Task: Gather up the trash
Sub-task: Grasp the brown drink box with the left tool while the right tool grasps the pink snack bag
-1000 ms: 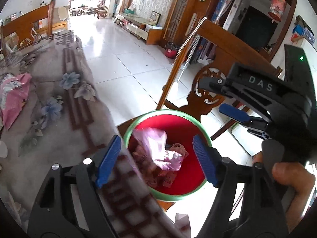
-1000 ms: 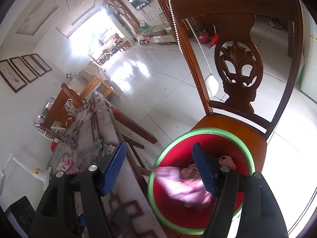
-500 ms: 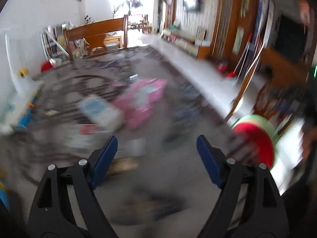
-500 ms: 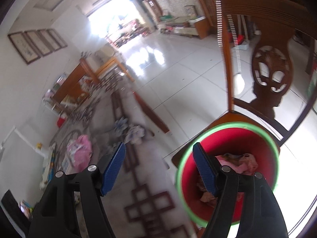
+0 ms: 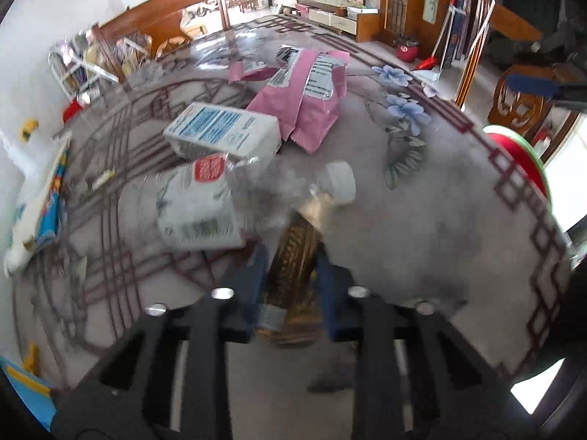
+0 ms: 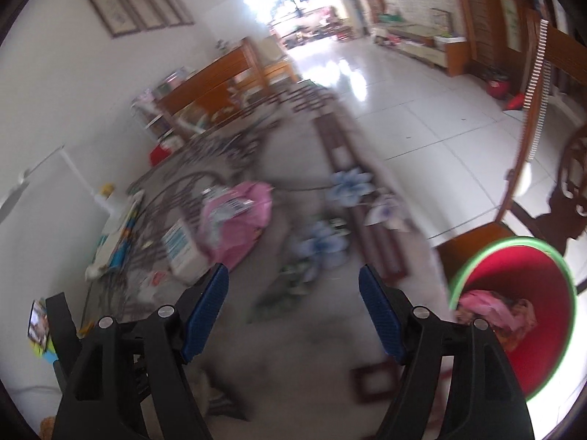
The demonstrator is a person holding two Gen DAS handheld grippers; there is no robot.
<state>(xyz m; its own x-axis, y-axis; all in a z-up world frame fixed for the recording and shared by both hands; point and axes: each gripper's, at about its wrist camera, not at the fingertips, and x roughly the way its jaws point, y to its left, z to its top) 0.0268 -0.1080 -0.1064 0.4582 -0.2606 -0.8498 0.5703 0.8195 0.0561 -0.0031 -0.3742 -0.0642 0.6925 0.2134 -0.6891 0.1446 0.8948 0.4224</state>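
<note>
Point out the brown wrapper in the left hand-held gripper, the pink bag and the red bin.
brown wrapper [image 5: 293, 253]: left wrist view, its middle between the pads.
pink bag [image 5: 312, 91]: left wrist view, its front face.
red bin [image 6: 532, 293]: right wrist view, inner wall.

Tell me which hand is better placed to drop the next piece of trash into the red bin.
Left. The left gripper has just closed on a brown wrapper, while the right gripper is open and empty, though nearer the red bin.

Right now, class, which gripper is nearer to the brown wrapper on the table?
Left. The left gripper has just closed on the brown wrapper, pads pressing both sides. The right gripper hangs open and empty over bare tablecloth near the red bin.
</note>
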